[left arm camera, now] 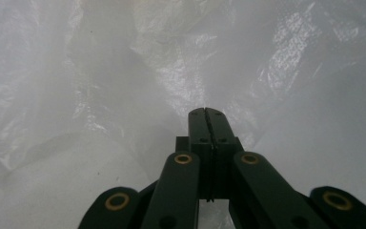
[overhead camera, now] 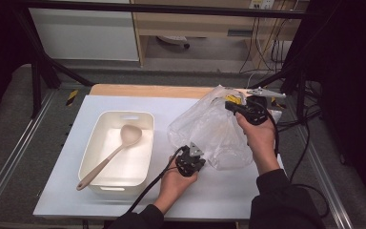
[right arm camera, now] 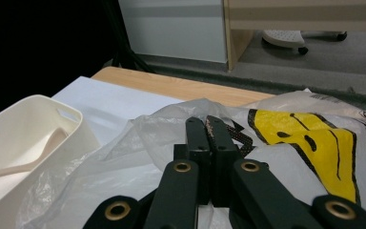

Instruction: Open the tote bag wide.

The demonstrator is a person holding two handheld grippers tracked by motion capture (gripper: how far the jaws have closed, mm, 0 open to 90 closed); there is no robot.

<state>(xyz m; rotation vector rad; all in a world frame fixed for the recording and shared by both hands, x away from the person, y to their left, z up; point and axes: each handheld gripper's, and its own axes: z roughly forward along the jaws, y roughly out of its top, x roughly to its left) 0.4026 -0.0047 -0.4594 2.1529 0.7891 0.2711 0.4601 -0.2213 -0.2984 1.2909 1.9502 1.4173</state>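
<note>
Plastic bag, thin and clear with a yellow and black print, is seen bulging on the right half of the white worktop, just right of the cream tub in which a beige spoon lies. It is held at two places. The left tool is closed on the film at the near, lower edge of the bag; in the left gripper view its jaws are pressed flat together with crumpled plastic all around. The right tool is closed on the far upper edge, and in the right gripper view a fold of film is pinched between its black tips.

Risk is judged to lie in the thinness of the film: if the two tools are pulled apart too hard, the plastic could be stretched or torn at either pinch. A shallow hold could also be lost, and the mouth would then collapse shut. The tub could be nudged if the bag is swung leftward.

On the bag, a yellow patch with black strokes is printed; beside it a few black letters are cut off at the picture's edge and cannot be read as a word.
</note>
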